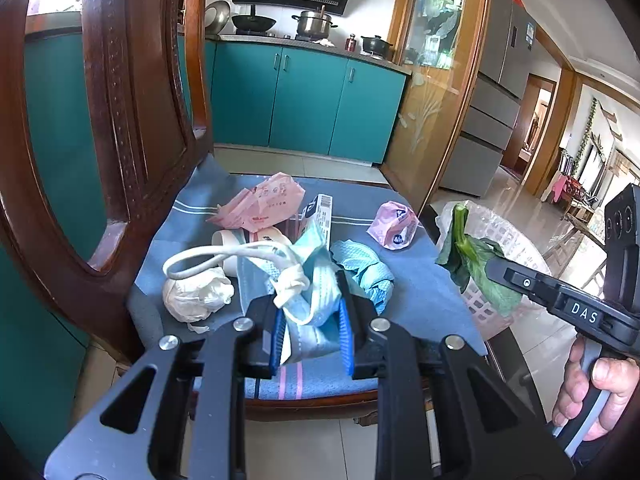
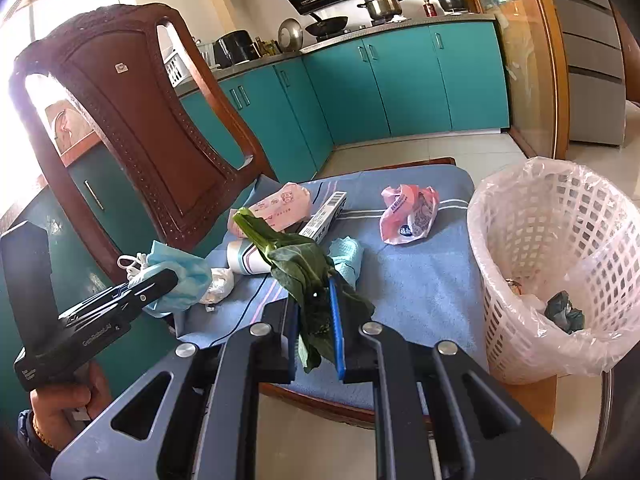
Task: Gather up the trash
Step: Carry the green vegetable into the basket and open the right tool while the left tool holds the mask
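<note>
White lattice plastic wastebasket (image 2: 532, 240), lined with a thin clear plastic bag (image 2: 592, 340), stands at about three o'clock of the wooden chair's blue striped seat cushion (image 2: 420, 280). Inside it, low on the liner, lie a dark crumpled scrap (image 2: 564, 312) and a small brownish bit I cannot identify.

The left gripper (image 1: 310, 316) is pinching a pale blue face mask (image 1: 316, 292) with white ear loops, held just above the cushion's near edge. The right gripper (image 2: 316, 320) is clamped on a limp dark green vegetable leaf (image 2: 296, 264), its stalk pointing toward eleven o'clock; in the left wrist view the leaf hangs in front of the basket's rim.

On the cushion: a crumpled white tissue ball (image 1: 196, 296) at nine o'clock of the mask, a white paper cup on its side (image 2: 244, 256), a pink printed wrapper (image 1: 264, 204), a small white barcoded box (image 1: 322, 212), a teal crumpled cloth (image 1: 366, 268) and a pink balled plastic bag (image 1: 394, 224) toward two o'clock.
</note>
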